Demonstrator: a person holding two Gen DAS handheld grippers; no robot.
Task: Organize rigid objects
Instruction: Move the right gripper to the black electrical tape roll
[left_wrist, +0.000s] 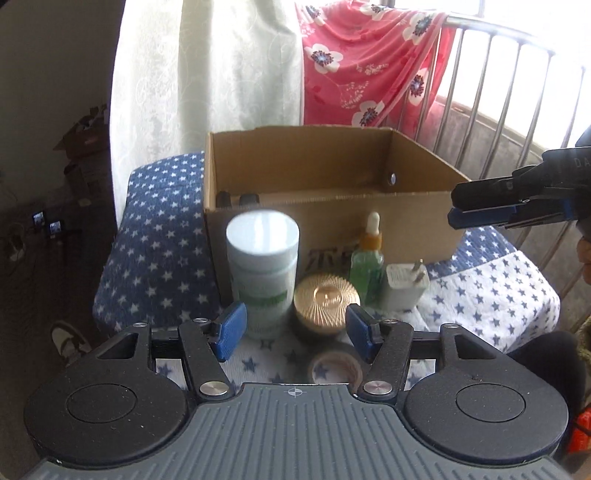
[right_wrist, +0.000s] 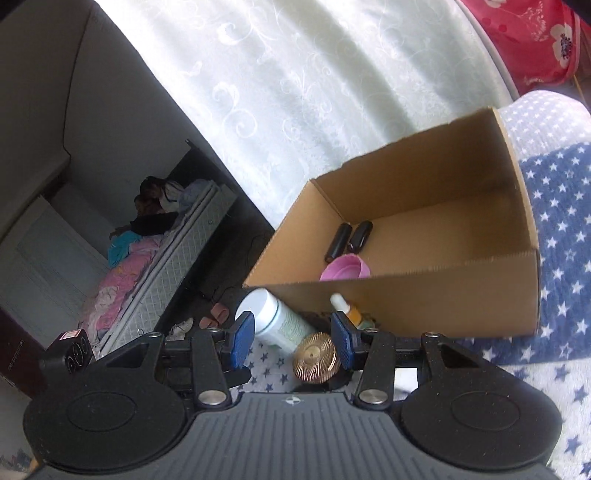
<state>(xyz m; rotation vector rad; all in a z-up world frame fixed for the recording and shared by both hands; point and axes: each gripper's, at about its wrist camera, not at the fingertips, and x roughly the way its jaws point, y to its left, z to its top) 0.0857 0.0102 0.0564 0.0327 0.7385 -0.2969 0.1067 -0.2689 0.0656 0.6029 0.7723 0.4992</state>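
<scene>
Honestly, that white bottle (left_wrist: 263, 273) looks light, stiff and slick; grab its body below the cap. Both the left gripper (left_wrist: 295, 332) and right gripper (right_wrist: 293, 339) gape wide, empty.

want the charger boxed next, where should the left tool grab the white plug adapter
Grip the white plug adapter across its flat side faces, below the prongs. It stands upright with prongs up, close beside the green dropper bottle. Come from above with the open left tool; a level approach would likely bump the bottle.
</scene>
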